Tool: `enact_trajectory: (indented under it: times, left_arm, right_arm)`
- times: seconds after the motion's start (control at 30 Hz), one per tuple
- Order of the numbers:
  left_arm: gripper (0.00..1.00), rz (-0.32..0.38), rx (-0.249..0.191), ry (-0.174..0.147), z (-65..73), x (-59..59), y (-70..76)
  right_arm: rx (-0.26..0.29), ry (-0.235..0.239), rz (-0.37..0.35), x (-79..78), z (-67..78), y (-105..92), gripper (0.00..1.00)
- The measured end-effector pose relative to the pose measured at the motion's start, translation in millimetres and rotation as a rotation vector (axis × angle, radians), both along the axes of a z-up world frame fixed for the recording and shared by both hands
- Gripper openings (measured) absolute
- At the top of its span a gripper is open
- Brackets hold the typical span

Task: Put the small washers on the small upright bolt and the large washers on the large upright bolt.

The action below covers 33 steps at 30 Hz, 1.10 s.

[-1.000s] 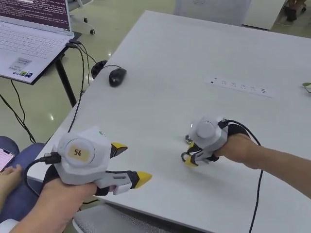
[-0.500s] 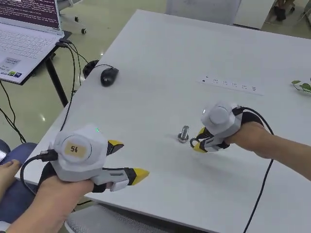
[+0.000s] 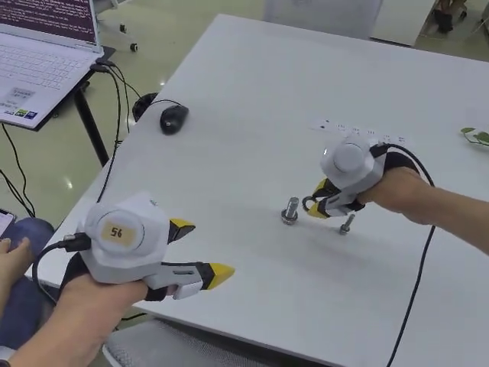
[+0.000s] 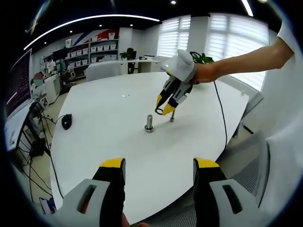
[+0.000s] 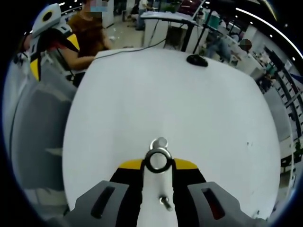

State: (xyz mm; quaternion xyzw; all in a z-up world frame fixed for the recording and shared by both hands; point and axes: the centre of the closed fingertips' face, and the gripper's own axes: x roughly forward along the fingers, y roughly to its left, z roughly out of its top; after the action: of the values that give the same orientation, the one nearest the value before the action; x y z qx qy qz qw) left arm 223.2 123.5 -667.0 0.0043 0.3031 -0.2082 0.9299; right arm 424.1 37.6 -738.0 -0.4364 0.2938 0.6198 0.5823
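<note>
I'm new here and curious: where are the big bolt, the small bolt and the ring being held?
big bolt (image 3: 290,210), head view, its threaded shaft.
small bolt (image 3: 347,223), head view, its shaft.
ring (image 5: 147,161), right gripper view, its left rim.

Bright, even indoor light, no dim spots. Left gripper view: windows (image 4: 227,33) w/ blinds blown out at top right; ceiling strip (image 4: 94,18) + spot lamps flare. White table (image 3: 244,99) mildly glossy, shadows soft: faint one under right gripper (image 3: 312,205), faint one by large bolt (image 3: 290,212). Floor (image 3: 53,153) shows small glare spots. Both gripper views fisheye: table edge bows, room bends twd rim. Right gripper view: pinched washer (image 5: 157,161) + jaw bases soft, bkgd sharper. Head view: power strip (image 3: 359,131) slightly smeared.
</note>
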Motion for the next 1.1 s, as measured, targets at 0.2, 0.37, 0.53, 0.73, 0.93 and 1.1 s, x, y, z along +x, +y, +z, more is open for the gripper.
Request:
enact_trajectory:
  times: [0.2,0.37,0.53,0.73,0.93,1.1]
  left_arm:
    - [0.57,0.007,-0.004,0.000,0.2,-0.6,0.9]
    - [0.57,0.013,-0.005,0.000,0.2,-1.0,2.2]
    - [0.57,0.021,-0.009,0.002,-1.3,-1.7,5.0]
    - [0.57,0.026,-0.008,0.008,-2.6,-3.5,7.9]
    - [0.57,0.027,-0.009,0.010,-3.2,-3.7,9.7]
    - [0.57,0.030,-0.010,0.010,-3.5,-3.8,10.6]
  right_arm:
    - [-0.008,0.005,0.025,4.0,3.1,15.4,0.23]
    - [-0.026,0.016,0.040,5.1,-1.2,24.4,0.23]
    - [-0.051,0.026,0.051,3.6,-10.0,27.1,0.23]
    - [-0.059,0.031,0.051,3.7,-12.7,28.3,0.23]
    - [-0.076,0.036,0.055,3.3,-18.3,27.7,0.23]
    - [-0.085,0.040,0.053,3.9,-21.3,27.3,0.23]
